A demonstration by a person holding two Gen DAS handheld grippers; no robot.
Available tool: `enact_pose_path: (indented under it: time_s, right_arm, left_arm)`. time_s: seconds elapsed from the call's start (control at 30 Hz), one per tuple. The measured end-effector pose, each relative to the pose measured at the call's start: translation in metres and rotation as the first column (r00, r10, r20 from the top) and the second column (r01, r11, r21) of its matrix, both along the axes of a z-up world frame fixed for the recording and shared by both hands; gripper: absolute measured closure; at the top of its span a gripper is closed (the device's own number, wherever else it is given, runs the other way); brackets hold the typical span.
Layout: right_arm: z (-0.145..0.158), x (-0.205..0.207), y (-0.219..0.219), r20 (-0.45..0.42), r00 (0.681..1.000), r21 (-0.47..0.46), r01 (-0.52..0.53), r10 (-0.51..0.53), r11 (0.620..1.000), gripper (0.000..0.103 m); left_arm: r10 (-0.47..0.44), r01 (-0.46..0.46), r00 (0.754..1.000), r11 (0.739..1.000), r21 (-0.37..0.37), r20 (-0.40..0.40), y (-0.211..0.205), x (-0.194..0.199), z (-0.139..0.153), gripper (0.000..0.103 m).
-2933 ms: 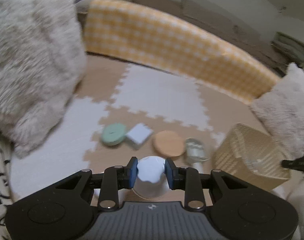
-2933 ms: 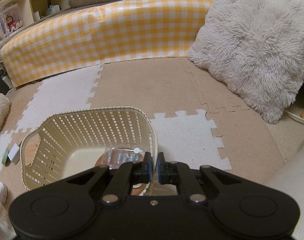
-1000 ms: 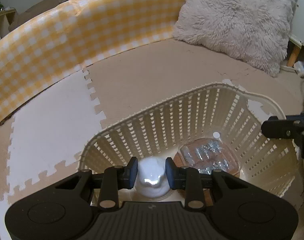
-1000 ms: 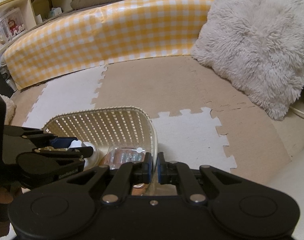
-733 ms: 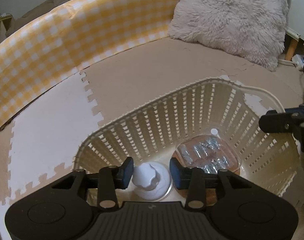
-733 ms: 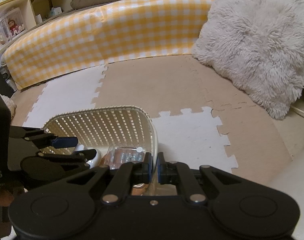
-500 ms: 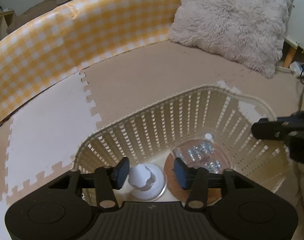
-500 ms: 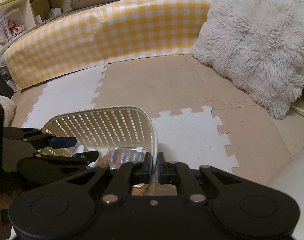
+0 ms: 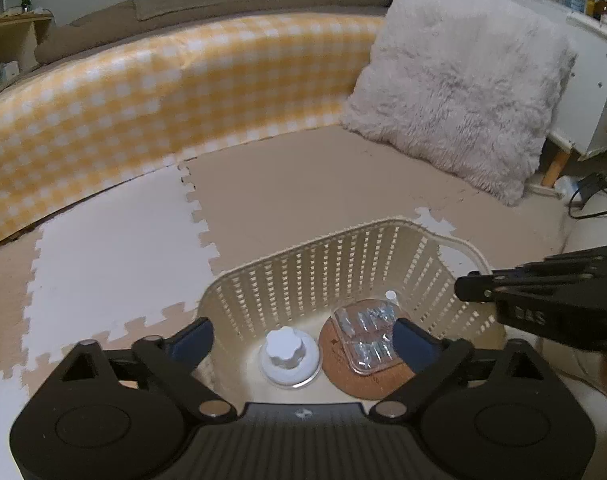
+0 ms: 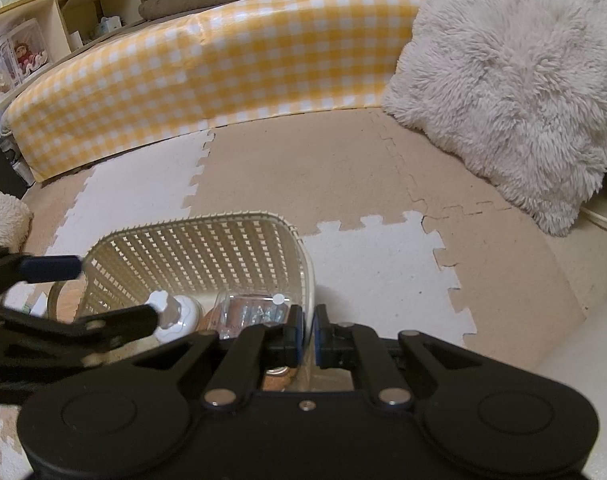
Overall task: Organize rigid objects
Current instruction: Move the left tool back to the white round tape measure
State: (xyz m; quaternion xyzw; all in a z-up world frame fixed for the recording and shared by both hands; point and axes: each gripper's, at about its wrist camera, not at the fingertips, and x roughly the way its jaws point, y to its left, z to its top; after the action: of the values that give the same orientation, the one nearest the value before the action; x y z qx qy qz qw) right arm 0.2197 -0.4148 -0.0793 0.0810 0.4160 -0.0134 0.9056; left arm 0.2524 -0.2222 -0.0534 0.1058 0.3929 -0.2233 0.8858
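Note:
A cream lattice basket (image 9: 383,227) stands on the foam floor mats. In it lie a white round lid with a knob (image 9: 289,354), a cork coaster (image 9: 339,374) and, on the coaster, a clear plastic box of small metal parts (image 9: 365,334). My left gripper (image 9: 301,336) hovers above the basket with its jaws opening wide; the lid rests free below them, untouched. My right gripper (image 10: 306,322) is shut on the basket's near rim (image 10: 309,276). The right wrist view also shows the lid (image 10: 179,312), the clear box (image 10: 251,308) and the left gripper (image 10: 103,292) at the left.
A yellow checked bumper (image 9: 151,100) curves along the back. A fluffy white pillow (image 9: 459,104) leans at the right, with a white cabinet (image 9: 591,92) and a cable (image 9: 591,196) beyond it. Shelves (image 10: 43,40) stand at the far left. Tan and white mats (image 9: 303,188) surround the basket.
My left gripper let go of the white lid, spread its jaws wide and rose; the lid now lies on the basket floor. The right gripper kept still on the rim.

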Motion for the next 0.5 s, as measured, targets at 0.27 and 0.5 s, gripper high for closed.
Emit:
enact_pose_path:
  time_s: [0.27,0.5]
  right_arm:
    - [-0.001,-0.001,0.001,0.000,1.000,-0.005,0.000,0.000,1.000,0.097]
    - [0.000,-0.001,0.001,-0.002,1.000,-0.011,-0.002,0.002,1.000,0.097]
  left_arm:
    - [0.017,-0.012,0.999,0.993,-0.119,0.035,0.037,-0.030,0.023,0.000]
    - [0.115,-0.099,0.991,0.977,-0.189,0.074,0.087,-0.049,0.030,0.000]
